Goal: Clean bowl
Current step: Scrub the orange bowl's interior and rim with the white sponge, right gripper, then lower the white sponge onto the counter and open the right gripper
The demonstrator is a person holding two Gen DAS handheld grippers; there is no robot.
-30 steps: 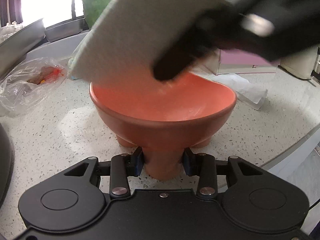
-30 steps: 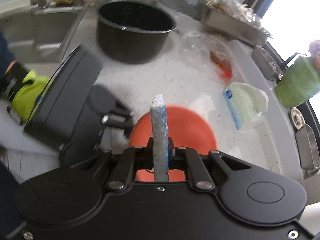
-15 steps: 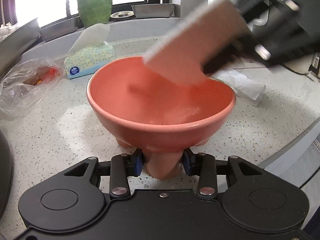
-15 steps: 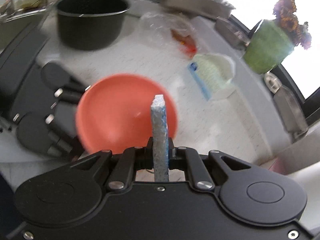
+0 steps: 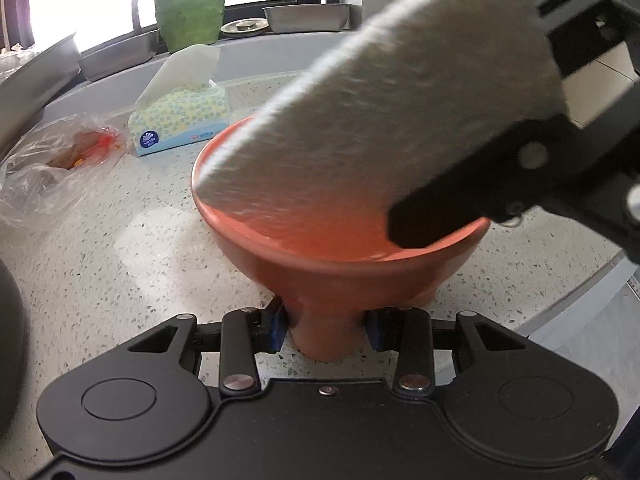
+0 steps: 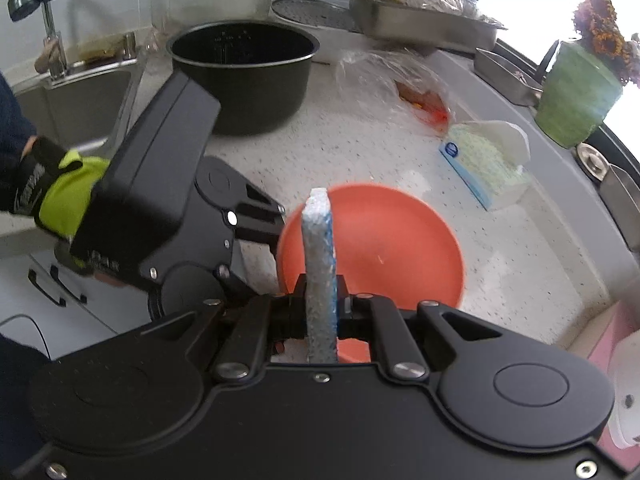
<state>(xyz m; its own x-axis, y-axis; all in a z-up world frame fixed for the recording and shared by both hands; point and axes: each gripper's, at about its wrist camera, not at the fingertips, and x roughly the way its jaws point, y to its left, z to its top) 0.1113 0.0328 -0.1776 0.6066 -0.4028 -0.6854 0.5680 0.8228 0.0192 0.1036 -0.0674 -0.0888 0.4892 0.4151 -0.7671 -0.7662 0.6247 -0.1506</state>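
An orange footed bowl (image 5: 340,256) stands on the speckled counter; it also shows in the right wrist view (image 6: 384,240). My left gripper (image 5: 326,330) is shut on one of the bowl's feet near the counter. My right gripper (image 6: 322,312) is shut on a flat sponge (image 6: 318,264), grey-white with a blue layer. In the left wrist view the sponge (image 5: 392,120) reaches down from the upper right into the bowl and hides much of its inside.
A tissue box (image 5: 180,120) and a clear plastic bag (image 5: 52,168) lie behind the bowl on the left. A black pot (image 6: 244,72), a sink (image 6: 72,100), a green flower pot (image 6: 576,96) and metal trays (image 6: 420,12) stand around. The counter edge (image 5: 580,292) runs at right.
The sponge swept across the bowl, lifted toward the right rim half a second ago, and is now back down inside, covering most of it. My left gripper held the foot throughout.
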